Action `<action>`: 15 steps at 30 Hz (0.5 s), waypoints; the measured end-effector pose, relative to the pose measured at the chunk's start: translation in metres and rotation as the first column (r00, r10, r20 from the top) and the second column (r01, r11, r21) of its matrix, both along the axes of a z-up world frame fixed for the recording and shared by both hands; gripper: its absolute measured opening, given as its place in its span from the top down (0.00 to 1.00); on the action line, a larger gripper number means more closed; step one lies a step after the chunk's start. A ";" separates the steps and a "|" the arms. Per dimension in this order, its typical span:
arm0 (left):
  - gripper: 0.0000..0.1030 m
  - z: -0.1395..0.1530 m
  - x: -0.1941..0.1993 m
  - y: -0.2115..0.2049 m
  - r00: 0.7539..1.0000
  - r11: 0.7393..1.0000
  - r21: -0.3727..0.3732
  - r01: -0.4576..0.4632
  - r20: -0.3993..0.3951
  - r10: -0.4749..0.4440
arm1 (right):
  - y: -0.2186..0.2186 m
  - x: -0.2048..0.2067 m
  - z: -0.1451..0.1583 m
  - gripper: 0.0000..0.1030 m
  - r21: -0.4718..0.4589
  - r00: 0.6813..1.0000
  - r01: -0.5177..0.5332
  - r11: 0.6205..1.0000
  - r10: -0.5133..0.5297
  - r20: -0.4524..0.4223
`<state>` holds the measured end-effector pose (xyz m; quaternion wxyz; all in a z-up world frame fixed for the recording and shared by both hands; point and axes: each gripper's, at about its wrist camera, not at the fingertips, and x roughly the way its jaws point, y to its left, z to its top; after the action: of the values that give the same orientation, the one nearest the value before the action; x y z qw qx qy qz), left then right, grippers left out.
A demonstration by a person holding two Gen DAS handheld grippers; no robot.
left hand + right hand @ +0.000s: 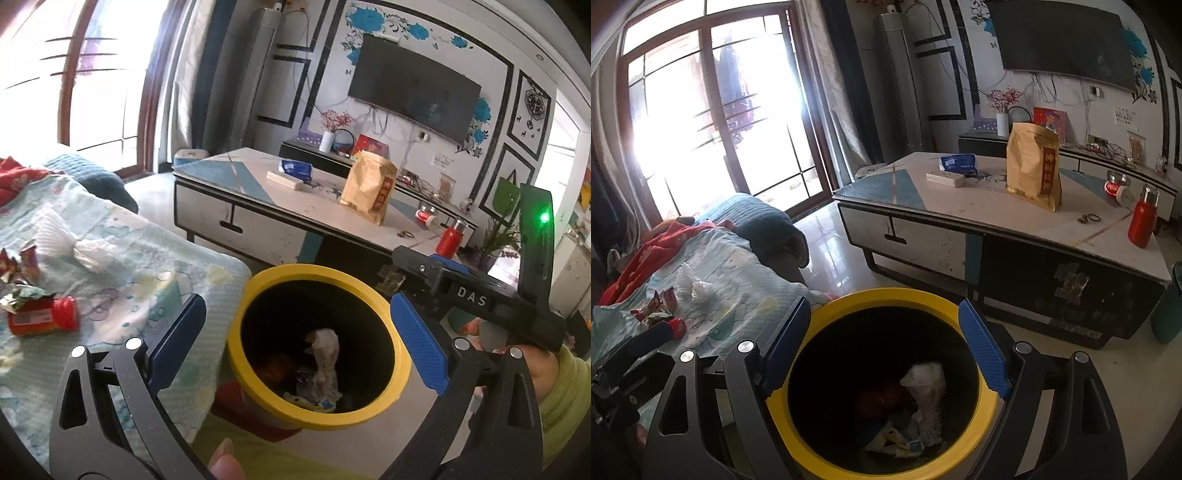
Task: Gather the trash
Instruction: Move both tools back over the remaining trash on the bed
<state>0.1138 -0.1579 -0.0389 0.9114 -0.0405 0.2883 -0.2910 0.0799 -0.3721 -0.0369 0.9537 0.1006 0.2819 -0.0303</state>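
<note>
A black bin with a yellow rim (266, 277) (879, 295) stands below both grippers. Crumpled white paper (325, 350) (927, 387) and other scraps lie inside it. My left gripper (299, 339) hangs open over the bin mouth with nothing between its fingers. My right gripper (886, 347) is also open and empty above the bin. To the left, on a light blue floral cover (140, 266), lie a red bottle (44, 317) (674, 328), torn wrappers (18, 269) (657, 306) and a white tissue (74, 243) (694, 284).
A low coffee table (997, 221) stands beyond the bin with a gold bag (1034, 170), a blue pack (960, 164) and a red flask (1143, 218). A hand in a green sleeve (546, 373) holds the right gripper's body (472, 295). Glossy floor (831, 251) lies between the cover and the table.
</note>
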 end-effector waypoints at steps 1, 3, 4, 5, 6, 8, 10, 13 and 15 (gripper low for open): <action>0.11 0.001 -0.001 0.002 1.000 1.000 -0.002 -0.006 0.004 0.006 | 0.002 0.000 0.001 0.20 -0.003 1.000 -0.002 1.000 0.002 0.003; 0.11 0.003 -0.001 0.006 1.000 1.000 -0.006 -0.017 0.010 0.017 | 0.006 -0.001 0.003 0.19 -0.007 1.000 -0.012 1.000 0.012 0.008; 0.11 0.004 -0.001 0.009 1.000 1.000 -0.007 -0.027 0.014 0.027 | 0.008 -0.001 0.003 0.19 -0.009 1.000 -0.017 1.000 0.017 0.009; 0.11 0.005 -0.002 0.010 0.999 0.999 -0.008 -0.033 0.017 0.033 | 0.009 -0.001 0.004 0.19 -0.010 1.000 -0.022 1.000 0.022 0.010; 0.11 0.006 -0.001 0.013 0.999 0.999 -0.010 -0.044 0.020 0.044 | 0.012 -0.001 0.005 0.19 -0.012 1.000 -0.027 1.000 0.028 0.011; 0.11 0.006 -0.003 0.018 0.998 0.998 -0.014 -0.059 0.027 0.059 | 0.016 -0.003 0.006 0.19 -0.014 0.999 -0.037 0.999 0.037 0.014; 0.11 0.007 -0.003 0.024 0.997 0.997 -0.019 -0.075 0.033 0.075 | 0.021 -0.004 0.008 0.19 -0.019 0.999 -0.050 0.999 0.051 0.018; 0.11 0.010 -0.003 0.031 0.994 0.995 -0.022 -0.097 0.041 0.098 | 0.029 -0.004 0.011 0.18 -0.020 0.997 -0.067 0.998 0.067 0.023; 0.11 0.011 -0.004 0.037 0.993 0.994 -0.023 -0.110 0.049 0.111 | 0.034 -0.004 0.013 0.18 -0.021 0.996 -0.080 0.997 0.080 0.026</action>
<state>0.1099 -0.1208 -0.0276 0.9325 -0.0583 0.2597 -0.2441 0.0761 -0.3379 -0.0239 0.9588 0.0803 0.2724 0.0065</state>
